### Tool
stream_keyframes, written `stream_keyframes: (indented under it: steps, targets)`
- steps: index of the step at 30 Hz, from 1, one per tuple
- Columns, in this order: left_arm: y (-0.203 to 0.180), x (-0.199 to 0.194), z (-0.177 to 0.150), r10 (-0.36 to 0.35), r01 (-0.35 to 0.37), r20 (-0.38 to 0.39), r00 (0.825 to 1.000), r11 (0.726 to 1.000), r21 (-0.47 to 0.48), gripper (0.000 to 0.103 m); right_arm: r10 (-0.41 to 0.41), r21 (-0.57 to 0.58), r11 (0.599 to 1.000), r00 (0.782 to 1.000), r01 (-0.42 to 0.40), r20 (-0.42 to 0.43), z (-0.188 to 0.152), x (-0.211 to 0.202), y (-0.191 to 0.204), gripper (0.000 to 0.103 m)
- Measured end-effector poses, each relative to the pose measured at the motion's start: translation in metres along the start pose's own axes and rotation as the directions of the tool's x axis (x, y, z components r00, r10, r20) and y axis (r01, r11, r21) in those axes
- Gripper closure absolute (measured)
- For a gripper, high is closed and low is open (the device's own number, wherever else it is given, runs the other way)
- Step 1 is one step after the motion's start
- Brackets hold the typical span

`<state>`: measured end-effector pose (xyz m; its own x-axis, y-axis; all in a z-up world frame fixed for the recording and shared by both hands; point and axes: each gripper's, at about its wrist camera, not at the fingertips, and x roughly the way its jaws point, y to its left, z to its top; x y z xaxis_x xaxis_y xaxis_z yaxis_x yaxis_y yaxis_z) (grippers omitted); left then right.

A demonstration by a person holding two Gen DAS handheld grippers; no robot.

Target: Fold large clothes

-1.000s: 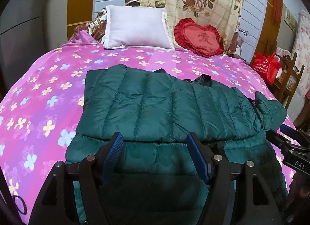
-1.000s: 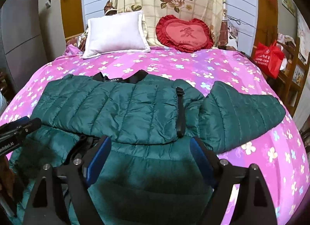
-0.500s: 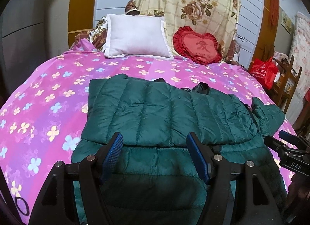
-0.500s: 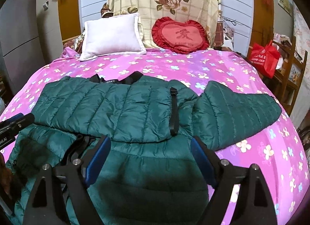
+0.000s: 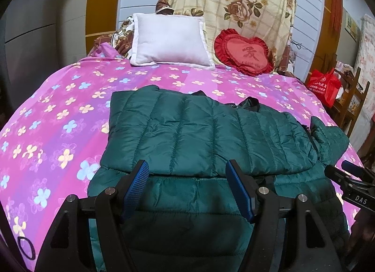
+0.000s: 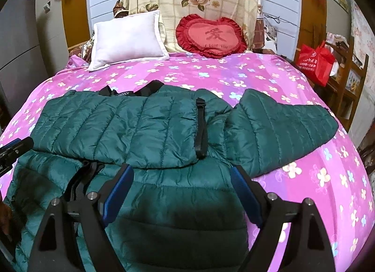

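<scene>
- Jacket (image 5: 206, 131): green, quilted, lies flat on the pink flowered bedspread (image 5: 58, 112); 1 side folded across the body, 1 sleeve (image 6: 276, 126) spread out toward the right edge of the bed.
- Left gripper (image 5: 187, 173): jaws apart, nothing between the pads, hovering over the jacket's near hem.
- Right gripper (image 6: 182, 176): jaws wide apart, empty, above the same hem.
- White pillow (image 5: 171, 40) and red heart cushion (image 5: 243, 53) stand at the bed's far end, well apart from the jacket.
</scene>
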<state>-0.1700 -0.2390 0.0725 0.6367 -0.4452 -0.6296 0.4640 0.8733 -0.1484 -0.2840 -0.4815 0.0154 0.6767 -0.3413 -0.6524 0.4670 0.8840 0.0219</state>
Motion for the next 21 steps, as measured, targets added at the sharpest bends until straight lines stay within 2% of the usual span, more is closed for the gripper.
stream_keyframes:
  steps: [21]
  targets:
    - [-0.0024, -0.0063, 0.0007, -0.016, 0.016, 0.028, 0.999, 1.000, 0.003, 0.053, -0.005, 0.011, 1.000, 1.000, 0.005, -0.006, -0.0017, 0.0037, -0.0043, 0.015]
